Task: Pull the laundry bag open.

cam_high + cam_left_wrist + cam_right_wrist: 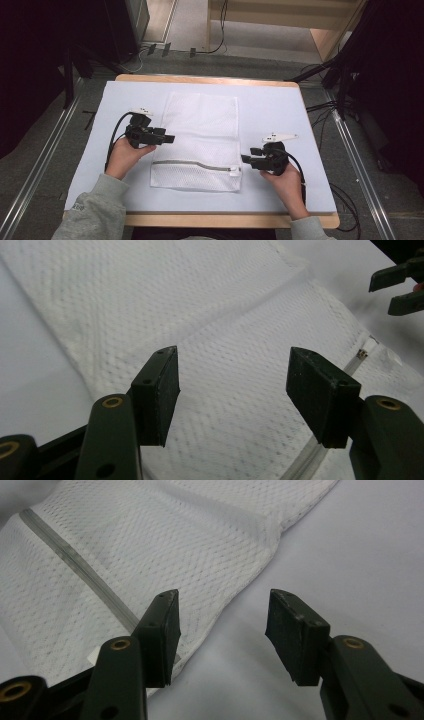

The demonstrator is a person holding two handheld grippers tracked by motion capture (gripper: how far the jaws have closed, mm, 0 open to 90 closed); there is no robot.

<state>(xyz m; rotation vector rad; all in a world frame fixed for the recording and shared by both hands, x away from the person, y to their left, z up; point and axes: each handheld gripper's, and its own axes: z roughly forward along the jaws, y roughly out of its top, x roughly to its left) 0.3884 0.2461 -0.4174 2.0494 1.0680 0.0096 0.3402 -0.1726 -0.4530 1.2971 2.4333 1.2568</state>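
- White mesh laundry bag point(200, 142) flat in the middle of the pale blue table mat point(280, 110), zipper point(195, 165) running across its near end.
- Left gripper point(170, 138) at the bag's left edge, jaws wide apart, nothing between them, mesh beneath.
- Right gripper point(245, 159) just beside the zipper's right end, jaws spread too, empty, aimed at the bag's corner.
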